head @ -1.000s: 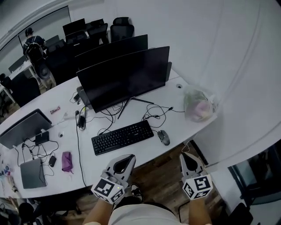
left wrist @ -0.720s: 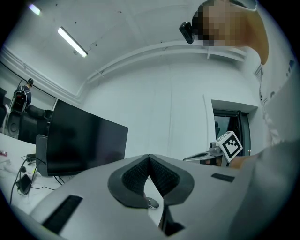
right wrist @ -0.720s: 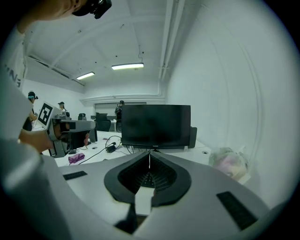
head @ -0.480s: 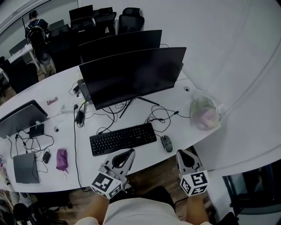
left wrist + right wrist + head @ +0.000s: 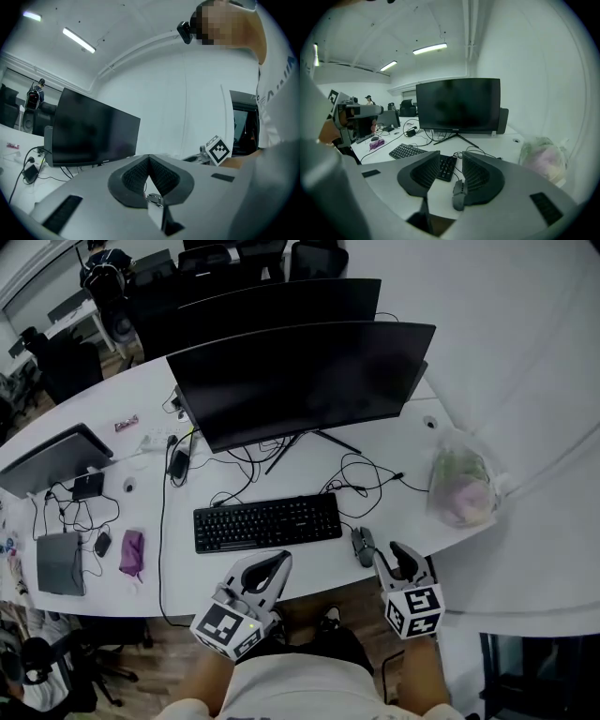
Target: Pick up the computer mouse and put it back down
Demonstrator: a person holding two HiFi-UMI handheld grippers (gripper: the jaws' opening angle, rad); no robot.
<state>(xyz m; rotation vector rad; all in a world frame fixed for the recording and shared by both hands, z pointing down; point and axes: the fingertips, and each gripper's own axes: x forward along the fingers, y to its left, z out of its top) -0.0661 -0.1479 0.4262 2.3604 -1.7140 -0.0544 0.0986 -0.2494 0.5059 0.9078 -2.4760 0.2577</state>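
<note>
The dark grey computer mouse lies on the white desk near its front edge, just right of the keyboard. My right gripper hovers over the desk edge right beside the mouse. In the right gripper view its jaws are opening, with a gap between them. There the mouse lies low ahead, close to the right jaw, and no pad presses on it. My left gripper is over the desk's front edge below the keyboard. Its fingertips meet with nothing between them.
A black keyboard lies left of the mouse, under a wide dark monitor with tangled cables. A plastic bag sits at the desk's right end. A laptop and a purple pouch are at the left.
Both grippers have moved forward to the desk edge. The right one has come down beside the mouse and its jaws have parted. The left gripper stays shut.
</note>
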